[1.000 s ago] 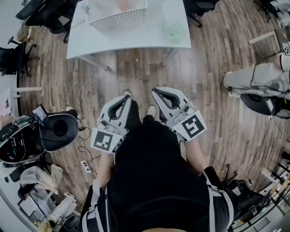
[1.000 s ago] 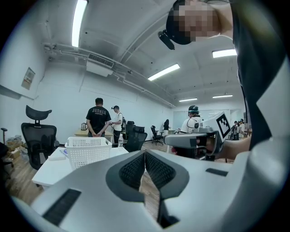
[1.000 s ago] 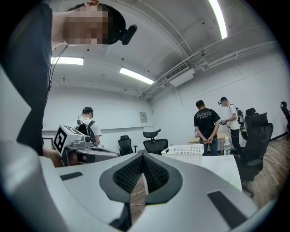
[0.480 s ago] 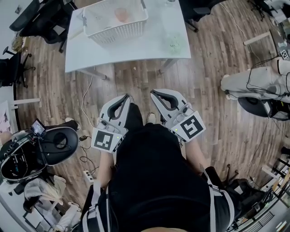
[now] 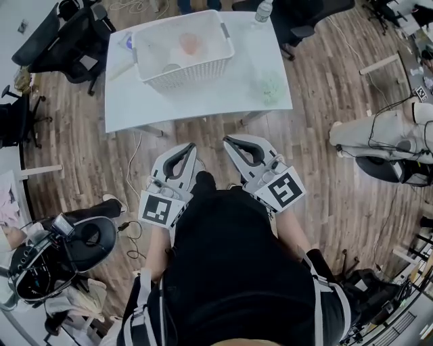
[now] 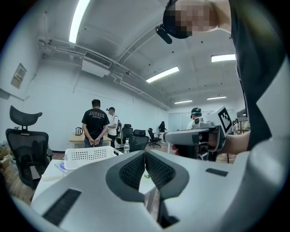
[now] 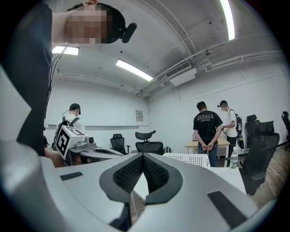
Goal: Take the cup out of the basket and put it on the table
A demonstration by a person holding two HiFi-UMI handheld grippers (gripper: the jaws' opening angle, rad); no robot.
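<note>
The person's black-clad torso (image 5: 237,270) fills the 6 o'clock edge of the head view. Just ahead of it, both tools hang low over the wooden floor (image 5: 216,125), short of the counter. The left gripper (image 5: 191,146) sits at 11 o'clock from the body and the right gripper (image 5: 226,140) at 1 o'clock. They lie close beside each other, tips toward 12 o'clock. In each gripper view the jaws are pressed together at the tips, with nothing caught between the ribbed pads.

Farther toward 12 o'clock stands the white counter (image 5: 203,100). A pale green translucent item (image 5: 272,86) lies on its 3 o'clock side; what it is I cannot tell. The white perforated basket (image 5: 189,73) rests on the counter's far half, left of centre. The cup (image 5: 190,44), orange-pink, sits inside the basket toward the back. A pale round object (image 5: 171,68) lies nearer the front wall.

A water bottle (image 5: 264,10) stands at the counter's far corner, at 1 o'clock. Beyond, the gripper views show two people (image 6: 95,127) standing with their backs turned.
</note>
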